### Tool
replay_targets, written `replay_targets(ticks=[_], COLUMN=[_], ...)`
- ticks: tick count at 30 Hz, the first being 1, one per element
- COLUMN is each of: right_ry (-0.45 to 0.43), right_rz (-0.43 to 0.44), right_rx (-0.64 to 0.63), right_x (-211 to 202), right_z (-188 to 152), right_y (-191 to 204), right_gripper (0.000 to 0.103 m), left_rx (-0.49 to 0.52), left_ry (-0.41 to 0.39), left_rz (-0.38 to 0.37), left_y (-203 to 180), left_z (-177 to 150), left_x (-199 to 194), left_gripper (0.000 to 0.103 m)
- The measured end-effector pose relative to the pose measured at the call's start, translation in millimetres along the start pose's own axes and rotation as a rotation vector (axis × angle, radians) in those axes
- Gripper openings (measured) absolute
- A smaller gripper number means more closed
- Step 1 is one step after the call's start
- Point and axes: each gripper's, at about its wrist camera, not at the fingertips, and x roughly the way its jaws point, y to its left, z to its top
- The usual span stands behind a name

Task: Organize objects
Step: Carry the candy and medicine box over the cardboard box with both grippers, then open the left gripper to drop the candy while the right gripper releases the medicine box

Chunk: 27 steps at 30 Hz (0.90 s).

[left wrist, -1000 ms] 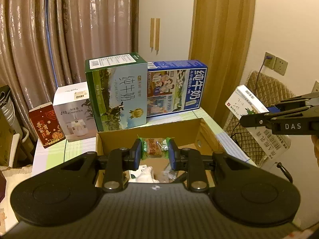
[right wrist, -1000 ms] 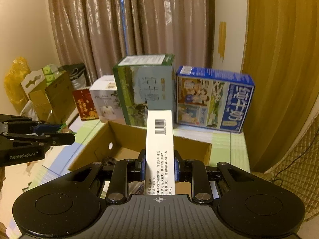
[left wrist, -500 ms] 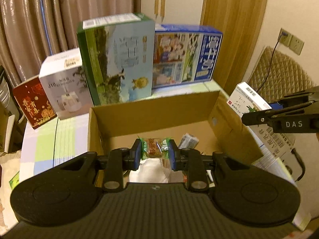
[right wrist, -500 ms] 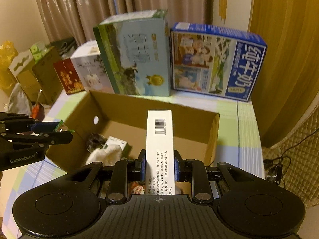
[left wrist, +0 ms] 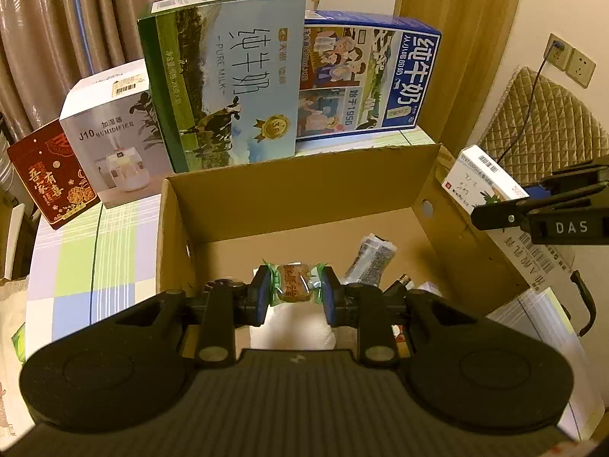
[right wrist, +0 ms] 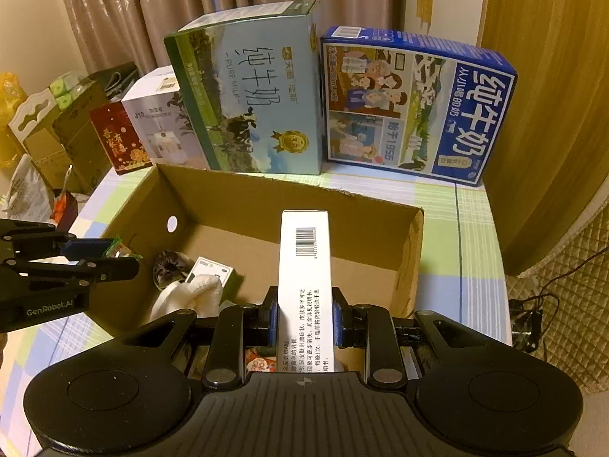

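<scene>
While the open cardboard box is sitting on the checked tablecloth, a wrapped snack is being pinched between the fingers of the left gripper, which are closed on its green-edged wrapper. The snack is being held above the near part of the box, over a white cloth lying inside. A long white carton with a barcode on its top is being clamped upright in the right gripper, its jaws narrowed onto the carton's sides, and it is being held over the box's interior near the right wall. Inside the box, a small green-and-white packet is lying partly under the cloth, beside a dark crumpled item that is perhaps a wrapper, though the view is too poor to tell. A dark sachet is resting toward the right of the box floor. Behind the box, a green milk carton and a blue milk carton are standing side by side, with a white humidifier box and a red gift box lined up to the left.
</scene>
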Motion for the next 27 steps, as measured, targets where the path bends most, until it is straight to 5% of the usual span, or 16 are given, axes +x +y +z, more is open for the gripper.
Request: replay_targets(ticks=[15, 17, 18, 19, 27], right_ry=[-0.005, -0.004, -0.003, -0.002, 0.012], right_rz=[-0.001, 0.0, 0.0, 0.001, 0.001], right_rx=[0.011, 0.014, 0.014, 0.014, 0.026], right_x=[9.6, 10.6, 10.8, 11.2, 15.8], right_z=[10.3, 9.2, 8.3, 7.5, 2.5], right_y=[-2.5, -4.0, -4.8, -5.5, -10.6], right_gripper=[0.023, 0.023, 0.023, 0.023, 0.023], left_rx=[-0.015, -0.023, -0.027, -0.033, -0.053], left_ry=[0.002, -0.005, -0.014, -0.029, -0.017], left_rz=[0.0, 0.019, 0.033, 0.037, 0.014], left_y=[7.0, 8.2, 8.9, 9.9, 16.3], left_z=[14.7, 15.6, 15.9, 15.7, 13.8], left_x=[17.3, 20.3, 21.0, 20.6, 20.2], left_gripper=[0.024, 0.034, 0.053, 0.061, 0.061])
